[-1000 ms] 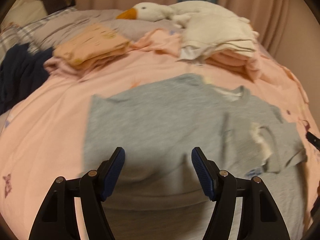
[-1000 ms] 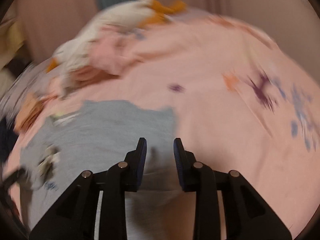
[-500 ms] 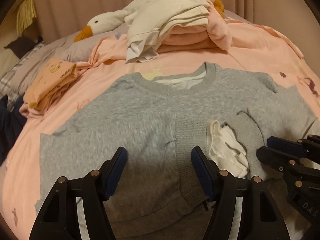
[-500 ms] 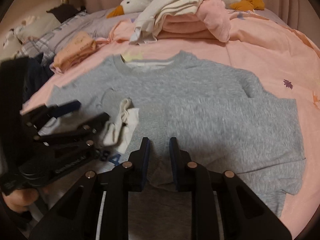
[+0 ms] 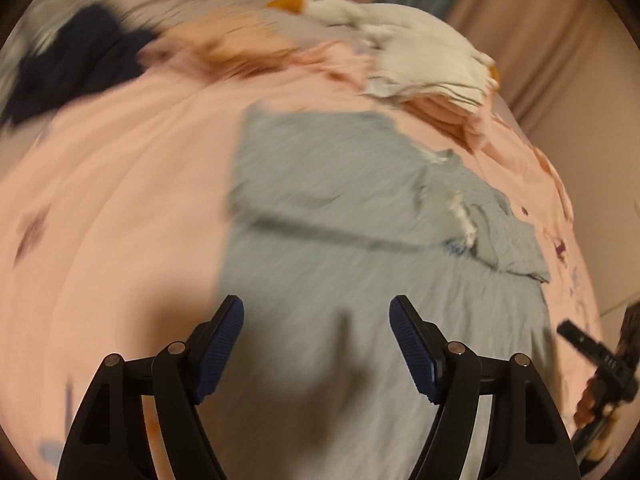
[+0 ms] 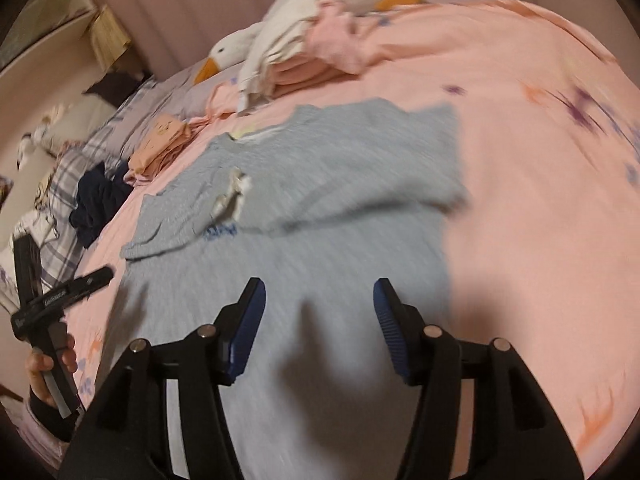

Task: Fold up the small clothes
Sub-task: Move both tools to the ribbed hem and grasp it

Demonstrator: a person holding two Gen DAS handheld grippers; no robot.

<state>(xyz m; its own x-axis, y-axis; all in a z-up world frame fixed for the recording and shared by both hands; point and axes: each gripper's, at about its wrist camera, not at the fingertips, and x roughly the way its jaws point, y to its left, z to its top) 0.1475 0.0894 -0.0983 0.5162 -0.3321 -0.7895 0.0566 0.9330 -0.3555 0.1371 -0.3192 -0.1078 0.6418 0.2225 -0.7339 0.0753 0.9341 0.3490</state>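
Note:
A grey sweatshirt (image 5: 340,200) lies flat on the pink bedsheet (image 5: 112,200) with both sleeves folded across its chest; a white lining shows at one cuff (image 5: 464,220). It also shows in the right wrist view (image 6: 320,208). My left gripper (image 5: 316,336) is open and empty above the sweatshirt's lower left part. My right gripper (image 6: 320,312) is open and empty above its lower right part. The right gripper shows at the right edge of the left wrist view (image 5: 600,364), and the left gripper at the left of the right wrist view (image 6: 60,292).
A stack of folded white and pink clothes (image 5: 432,68) sits behind the sweatshirt, with a white goose plush (image 6: 248,44). Folded orange clothes (image 6: 164,144) and a dark navy garment (image 6: 100,200) lie to the left near plaid pillows (image 6: 68,168). Curtains hang behind the bed.
My right gripper has opened from nearly shut. Both grippers have pulled back and apart toward the sweatshirt's lower edge, and both views are blurred by motion.

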